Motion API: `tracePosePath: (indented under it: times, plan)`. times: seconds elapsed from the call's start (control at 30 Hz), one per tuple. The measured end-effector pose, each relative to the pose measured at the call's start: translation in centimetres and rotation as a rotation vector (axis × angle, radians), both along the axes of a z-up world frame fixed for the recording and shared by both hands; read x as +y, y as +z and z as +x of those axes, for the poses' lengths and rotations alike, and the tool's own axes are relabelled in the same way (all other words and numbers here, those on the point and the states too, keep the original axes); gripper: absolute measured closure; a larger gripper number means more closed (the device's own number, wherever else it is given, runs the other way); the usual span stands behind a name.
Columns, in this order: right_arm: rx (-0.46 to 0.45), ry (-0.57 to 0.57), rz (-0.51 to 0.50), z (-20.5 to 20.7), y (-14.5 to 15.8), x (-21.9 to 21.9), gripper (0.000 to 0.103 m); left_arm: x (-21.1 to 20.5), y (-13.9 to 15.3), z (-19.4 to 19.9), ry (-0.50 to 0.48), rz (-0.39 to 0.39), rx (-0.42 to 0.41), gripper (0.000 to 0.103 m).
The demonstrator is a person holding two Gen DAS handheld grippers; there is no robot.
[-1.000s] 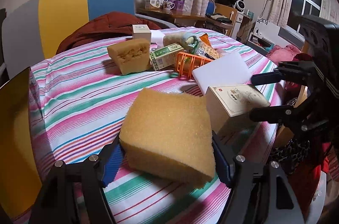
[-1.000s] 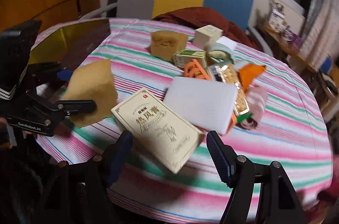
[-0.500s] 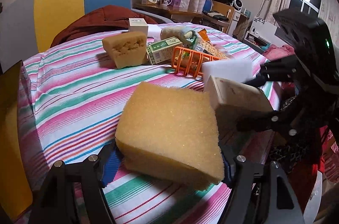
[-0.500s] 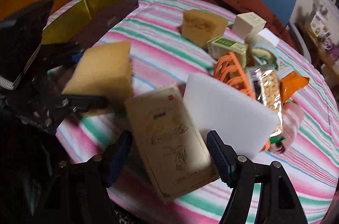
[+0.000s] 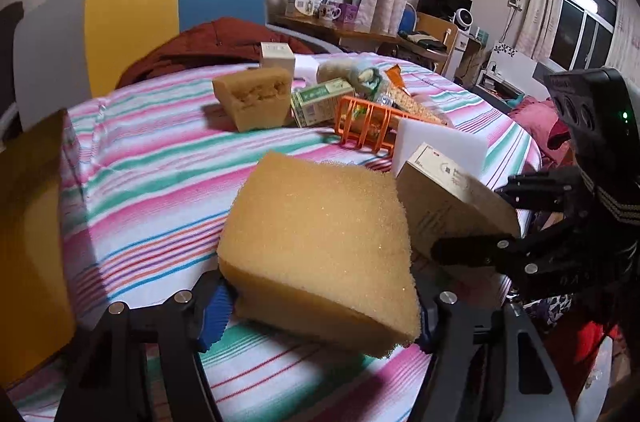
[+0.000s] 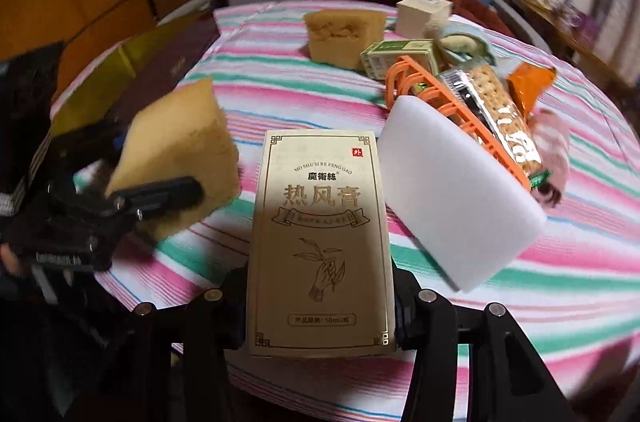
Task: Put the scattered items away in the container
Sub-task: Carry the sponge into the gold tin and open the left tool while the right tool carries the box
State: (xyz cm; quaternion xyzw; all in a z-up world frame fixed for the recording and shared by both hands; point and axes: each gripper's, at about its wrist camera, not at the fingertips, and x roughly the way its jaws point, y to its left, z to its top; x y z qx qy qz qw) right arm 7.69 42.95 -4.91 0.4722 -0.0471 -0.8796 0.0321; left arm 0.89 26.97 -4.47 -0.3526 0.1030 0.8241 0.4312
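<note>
My left gripper has its jaws closing on a big yellow sponge, pads pressing its sides, and the sponge hangs just above the striped tablecloth. In the right wrist view this sponge sits in the left gripper at the left. My right gripper is closing on a beige carton with gold print; both pads touch its long sides. That carton is tilted up off the cloth. An open gold and dark red container lies at the table's far left.
A white foam block leans against an orange rack holding a cracker pack. Behind lie a second sponge, a green carton and a small cream box. A colour-block chair with a red coat stands beyond.
The right gripper's jaws have narrowed onto the beige carton, which turned straight between them and tipped up. The left gripper squeezed the sponge a little tighter and stayed in place.
</note>
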Motion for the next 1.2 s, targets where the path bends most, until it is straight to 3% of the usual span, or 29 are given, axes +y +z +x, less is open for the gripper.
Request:
tracePosePath:
  times: [0.3, 0.6, 0.83, 1.2]
  plan:
    - [0.13, -0.117, -0.127, -0.1, 2.0, -2.0, 0.052, -4.1, 3.3, 0.6, 0.091, 0.068, 0.017, 0.032]
    - [0.179, -0.071, -0.153, -4.0, 4.2, -6.8, 0.051, -11.6, 5.2, -2.0, 0.291, 0.091, 0.034, 0.032]
    - [0.191, 0.009, -0.177, -8.1, 5.7, -11.8, 0.051, -18.4, 6.0, -7.2, 0.45, 0.052, 0.035, 0.032]
    - [0.056, 0.105, -0.163, -19.8, 6.2, -21.8, 0.051, -26.5, 3.2, -19.4, 0.624, 0.039, -0.185, 0.032]
